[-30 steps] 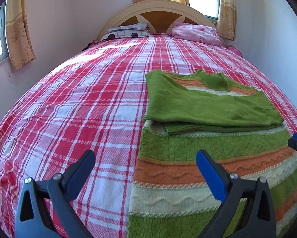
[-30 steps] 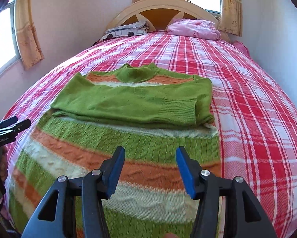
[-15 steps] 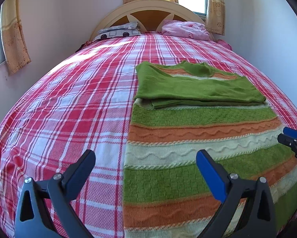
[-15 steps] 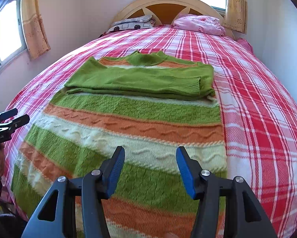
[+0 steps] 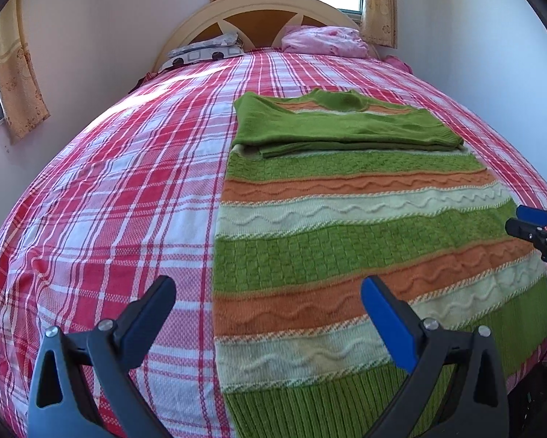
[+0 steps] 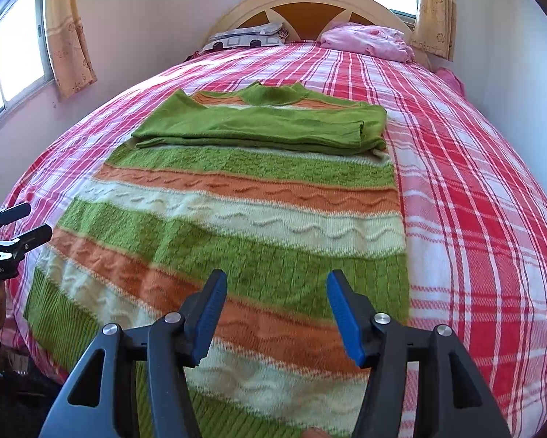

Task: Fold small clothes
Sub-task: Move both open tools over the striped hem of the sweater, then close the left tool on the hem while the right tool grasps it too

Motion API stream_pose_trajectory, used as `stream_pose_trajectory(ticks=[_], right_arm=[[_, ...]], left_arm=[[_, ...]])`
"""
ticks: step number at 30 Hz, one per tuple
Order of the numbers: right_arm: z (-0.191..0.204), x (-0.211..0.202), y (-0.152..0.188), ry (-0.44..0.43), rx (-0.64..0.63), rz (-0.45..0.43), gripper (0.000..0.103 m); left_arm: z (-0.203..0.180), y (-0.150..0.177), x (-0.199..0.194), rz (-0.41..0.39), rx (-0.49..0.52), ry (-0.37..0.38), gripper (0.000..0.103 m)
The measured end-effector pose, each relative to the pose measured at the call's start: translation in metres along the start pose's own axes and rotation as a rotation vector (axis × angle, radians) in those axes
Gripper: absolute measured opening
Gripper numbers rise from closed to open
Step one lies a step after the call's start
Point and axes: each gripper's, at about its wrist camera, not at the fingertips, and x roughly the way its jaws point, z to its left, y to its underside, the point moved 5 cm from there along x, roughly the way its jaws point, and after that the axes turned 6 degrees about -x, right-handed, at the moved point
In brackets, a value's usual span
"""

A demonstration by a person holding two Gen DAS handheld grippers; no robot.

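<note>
A knit sweater [image 5: 346, 241] with green, orange and cream stripes lies flat on the bed, neck toward the headboard. Its green sleeves [image 5: 339, 127] are folded across the chest. My left gripper [image 5: 268, 288] hovers open above the sweater's left edge near the hem, nothing between its fingers. In the right wrist view the sweater [image 6: 244, 219] fills the middle. My right gripper [image 6: 277, 279] hangs over its lower right part, jaws opening and empty. Each gripper shows at the other view's edge: the right gripper [image 5: 528, 221] and the left gripper [image 6: 14, 230].
The bed wears a red and white plaid sheet [image 5: 109, 189]. A patterned pillow [image 5: 204, 51] and a pink bundle [image 5: 324, 38] lie by the wooden headboard [image 6: 309, 7]. Walls close in on both sides, with curtained windows [image 6: 14, 54].
Both grippers have drawn back toward the foot of the bed, so the sweater's lower stripes and ribbed hem have come into view. The sweater itself has not moved.
</note>
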Motion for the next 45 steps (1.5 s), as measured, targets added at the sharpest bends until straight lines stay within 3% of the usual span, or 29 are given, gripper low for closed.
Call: stream_pose_trajectory(ticks=[22,25,27,32,38,40,41,45], right_arm=[[0.009,-0.028,0.064,0.017,-0.007,0.063,0.059],[0.010,-0.037,0.074,0.021,-0.005,0.055,0.059],[0.009,-0.046,0.080,0.033,-0.003,0.035,0.059],[0.002,-0.057,0.088,0.050,0.011,0.018,0.059],[-0.007,-0.055,0.095,0.033,0.054,0.032,0.059],[-0.011,-0.057,0.098,0.036,0.072,0.036,0.059],[-0.013,-0.058,0.099,0.046,0.077,0.038,0.059],[-0.019,-0.061,0.106,0.048,0.103,0.038,0.059]], left_arm=[[0.016,0.066,-0.024,0.105,-0.012,0.040,0.101],[0.019,0.073,-0.024,0.136,-0.041,0.067,0.087],[0.022,0.078,-0.022,0.160,-0.058,0.086,0.067],[0.030,0.089,-0.017,0.216,-0.142,0.135,0.061],[0.028,0.095,-0.014,0.245,-0.166,0.166,0.049],[0.024,0.095,-0.015,0.241,-0.161,0.186,0.020],[0.023,0.096,-0.015,0.241,-0.156,0.196,0.014],[0.022,0.095,-0.017,0.227,-0.145,0.197,0.013]])
